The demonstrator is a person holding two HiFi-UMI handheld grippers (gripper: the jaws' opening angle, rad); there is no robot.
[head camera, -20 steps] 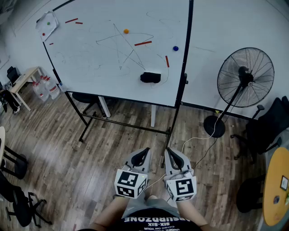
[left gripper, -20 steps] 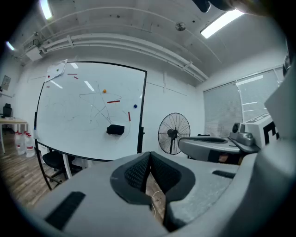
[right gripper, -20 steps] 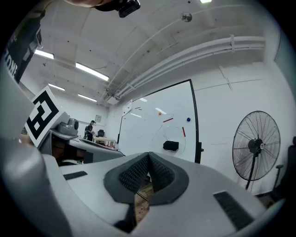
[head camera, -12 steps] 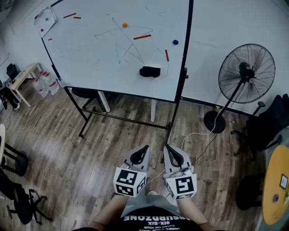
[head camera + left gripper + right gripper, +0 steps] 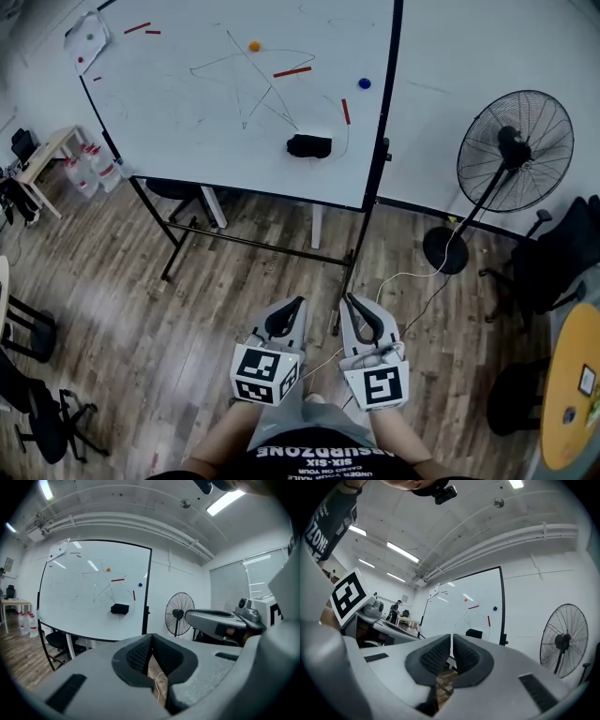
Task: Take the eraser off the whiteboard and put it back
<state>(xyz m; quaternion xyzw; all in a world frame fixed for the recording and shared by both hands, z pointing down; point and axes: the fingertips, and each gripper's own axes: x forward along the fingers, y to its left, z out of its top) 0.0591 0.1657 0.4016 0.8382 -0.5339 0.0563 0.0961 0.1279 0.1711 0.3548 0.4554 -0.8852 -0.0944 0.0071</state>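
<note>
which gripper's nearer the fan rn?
Right. The right gripper is down-left of the fan, on the side facing it; the left gripper sits beside it, farther left.

left gripper (image 5: 298, 302): jaws together, empty | right gripper (image 5: 351, 300): jaws together, empty | side by side, apart

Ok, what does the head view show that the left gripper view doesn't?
Only the head view: the person's black shirt and the yellow round table at the right edge. Only the left gripper view: the ceiling lights and the window blinds. Both: the whiteboard, the black eraser on it, the standing fan, and the left gripper with its jaws together and nothing between them.
</note>
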